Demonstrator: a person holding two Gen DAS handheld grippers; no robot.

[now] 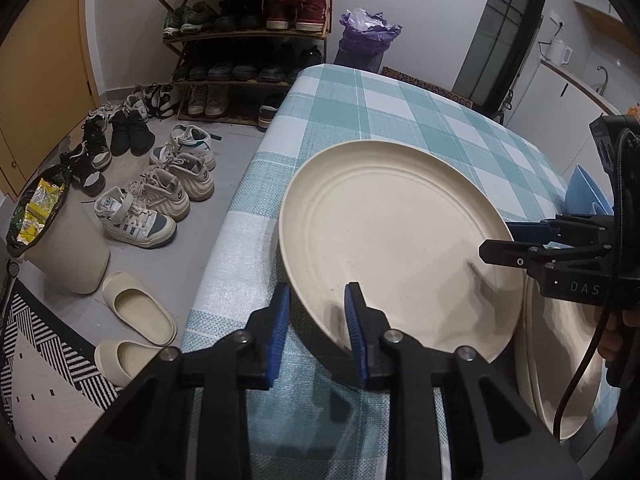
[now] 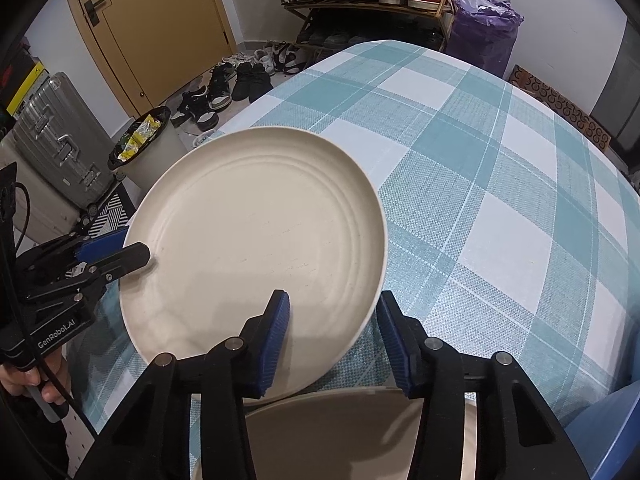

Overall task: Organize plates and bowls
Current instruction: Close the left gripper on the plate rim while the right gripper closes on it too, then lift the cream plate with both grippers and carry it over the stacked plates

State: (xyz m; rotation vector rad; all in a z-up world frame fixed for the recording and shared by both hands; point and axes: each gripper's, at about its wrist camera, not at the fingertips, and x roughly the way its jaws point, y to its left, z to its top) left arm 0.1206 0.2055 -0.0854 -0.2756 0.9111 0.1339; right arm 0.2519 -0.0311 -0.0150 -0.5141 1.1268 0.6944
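Note:
A large cream plate point(image 1: 392, 240) is held tilted above the checked tablecloth, with both grippers at its rim; it also shows in the right wrist view point(image 2: 256, 236). My left gripper point(image 1: 318, 320) has its jaws either side of the plate's near rim, a gap showing on the left pad. My right gripper point(image 2: 332, 332) straddles the plate's rim with jaws apart; it also shows in the left wrist view point(image 1: 504, 246). More cream plates point(image 1: 568, 364) lie stacked on the table under my right gripper, also in the right wrist view point(image 2: 340, 432).
A blue bowl point(image 1: 584, 192) sits at the table's right side, also in the right wrist view point(image 2: 608, 432). The checked table point(image 2: 500, 200) stretches ahead. On the floor to the left are shoes point(image 1: 160, 192), a bin point(image 1: 60, 240), a shoe rack point(image 1: 248, 40) and a suitcase point(image 2: 56, 140).

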